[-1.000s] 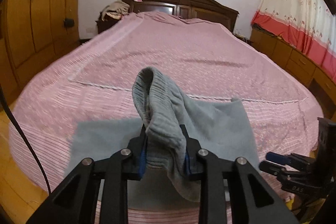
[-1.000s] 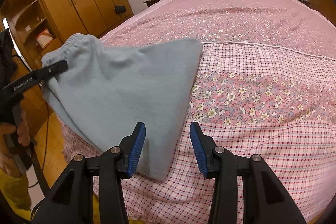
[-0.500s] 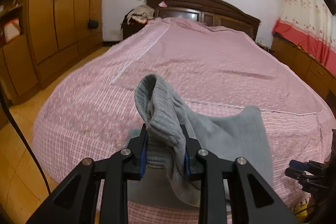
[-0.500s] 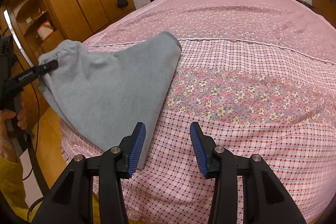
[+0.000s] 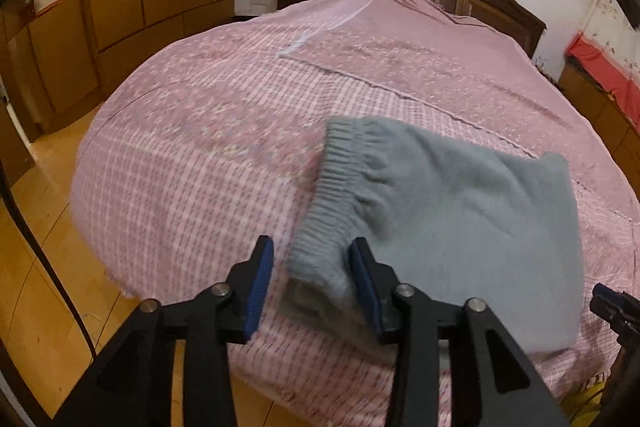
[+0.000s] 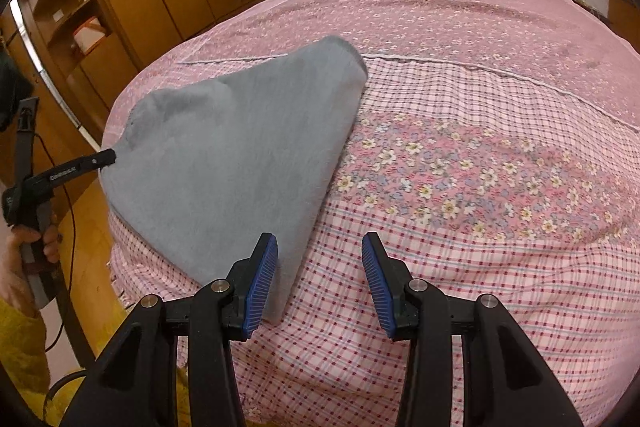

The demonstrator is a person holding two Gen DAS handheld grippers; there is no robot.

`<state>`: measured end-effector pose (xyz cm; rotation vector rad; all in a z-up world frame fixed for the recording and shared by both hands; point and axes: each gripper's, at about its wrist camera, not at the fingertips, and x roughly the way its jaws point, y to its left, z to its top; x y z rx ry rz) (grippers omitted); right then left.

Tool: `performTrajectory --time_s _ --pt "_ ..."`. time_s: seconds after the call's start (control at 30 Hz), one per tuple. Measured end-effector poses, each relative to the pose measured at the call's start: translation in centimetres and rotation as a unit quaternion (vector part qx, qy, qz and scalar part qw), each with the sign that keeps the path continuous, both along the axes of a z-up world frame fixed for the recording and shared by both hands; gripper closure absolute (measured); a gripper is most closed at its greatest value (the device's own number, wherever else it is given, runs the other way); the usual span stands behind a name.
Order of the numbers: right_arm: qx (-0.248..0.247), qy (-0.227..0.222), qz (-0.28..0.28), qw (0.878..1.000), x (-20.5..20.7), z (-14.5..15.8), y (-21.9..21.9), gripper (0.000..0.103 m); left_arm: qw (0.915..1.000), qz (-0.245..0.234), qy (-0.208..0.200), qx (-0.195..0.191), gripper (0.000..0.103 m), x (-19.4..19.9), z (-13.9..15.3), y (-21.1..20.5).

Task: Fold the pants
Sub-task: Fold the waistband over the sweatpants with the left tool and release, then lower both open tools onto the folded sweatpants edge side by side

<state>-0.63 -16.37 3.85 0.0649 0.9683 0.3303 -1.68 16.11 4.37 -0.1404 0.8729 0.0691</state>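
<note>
Over the left gripper (image 5: 312, 277) the jaws have just been opening: the grey pants (image 5: 440, 211) lie folded on the pink bedspread (image 5: 200, 147), their ribbed waistband between the parted pads, the left one clear of it. Over the right gripper (image 6: 319, 281) the jaws stand apart and empty, the pants' near corner just beside the left pad.

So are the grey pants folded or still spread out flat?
Folded: the grey pants lie doubled into a compact wedge on the bed, waistband at one end.
</note>
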Motion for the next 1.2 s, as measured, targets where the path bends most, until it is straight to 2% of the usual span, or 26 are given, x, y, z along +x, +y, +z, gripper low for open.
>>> performTrajectory --time_s 0.2,0.33,0.43,0.5,0.6,0.73,0.87,0.97,1.07,1.2 --pt "0.004 -0.006 0.026 1.0 0.9 0.3 2.0 0.058 0.9996 -0.003 -0.026 0.002 0.059 -2.3 2.8 -1.0" --pt "0.009 -0.002 0.044 0.999 1.5 0.0 3.3 0.058 0.9978 -0.036 -0.049 -0.026 0.059 -2.5 4.5 -2.9" --pt "0.003 -0.002 0.056 0.998 1.8 -0.3 4.2 0.058 0.9964 -0.061 -0.035 -0.047 0.061 -1.9 3.8 -4.4" --pt "-0.002 -0.001 0.062 0.998 1.9 -0.5 4.5 0.058 0.9966 -0.067 -0.011 -0.047 0.072 -1.4 2.5 -5.0" --pt "-0.002 0.007 0.065 0.998 2.1 -1.2 4.9 0.058 0.9963 -0.06 0.03 -0.054 0.073 -1.5 0.2 -5.0" --pt "0.001 0.016 0.065 0.998 2.3 -1.9 5.1 0.058 0.9946 -0.045 0.047 -0.08 0.073 -2.2 -1.2 -3.6" --pt "0.001 0.015 0.066 0.998 2.0 -1.4 4.9 0.058 0.9951 -0.042 0.056 -0.07 0.073 -2.5 -1.1 -3.1" --pt "0.001 0.006 0.064 0.998 2.2 -0.3 4.0 0.058 0.9958 -0.046 0.053 -0.059 0.073 -2.8 0.1 -3.4" --pt "-0.008 -0.012 0.053 0.998 3.8 0.9 3.3 0.058 0.9967 -0.064 0.019 -0.045 0.073 -2.2 2.4 -4.5" --pt "0.007 -0.031 0.041 0.999 6.1 2.2 2.9 0.058 0.9964 -0.076 -0.004 -0.038 0.073 -0.1 3.9 -5.7"
